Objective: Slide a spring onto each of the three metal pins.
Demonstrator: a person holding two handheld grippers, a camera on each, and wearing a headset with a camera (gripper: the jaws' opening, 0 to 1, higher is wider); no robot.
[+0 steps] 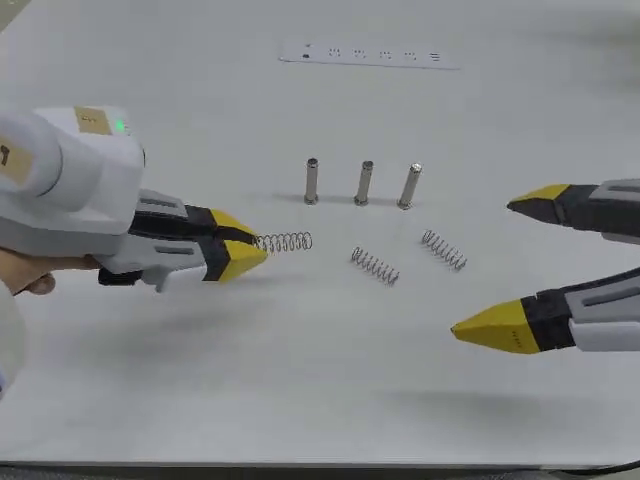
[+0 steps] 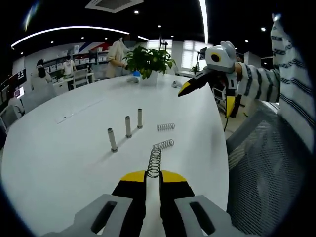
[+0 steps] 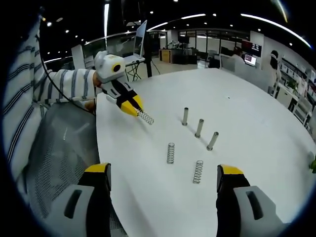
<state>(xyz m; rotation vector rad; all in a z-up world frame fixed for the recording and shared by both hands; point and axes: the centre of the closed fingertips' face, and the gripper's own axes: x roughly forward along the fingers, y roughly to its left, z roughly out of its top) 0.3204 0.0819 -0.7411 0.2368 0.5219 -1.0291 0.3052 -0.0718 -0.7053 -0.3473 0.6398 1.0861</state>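
In the left hand-held gripper [image 1: 255,245], 1 spring [image 1: 288,242]

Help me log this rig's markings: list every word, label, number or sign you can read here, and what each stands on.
Nothing here reads as legible text.
Tan sticker on the body of the left gripper, which holds a spring: print too blurred.
Second tan sticker at the head view's left edge: a dark mark, cut off, unreadable.
Power strip on the table: tiny marks by the sockets, too small.
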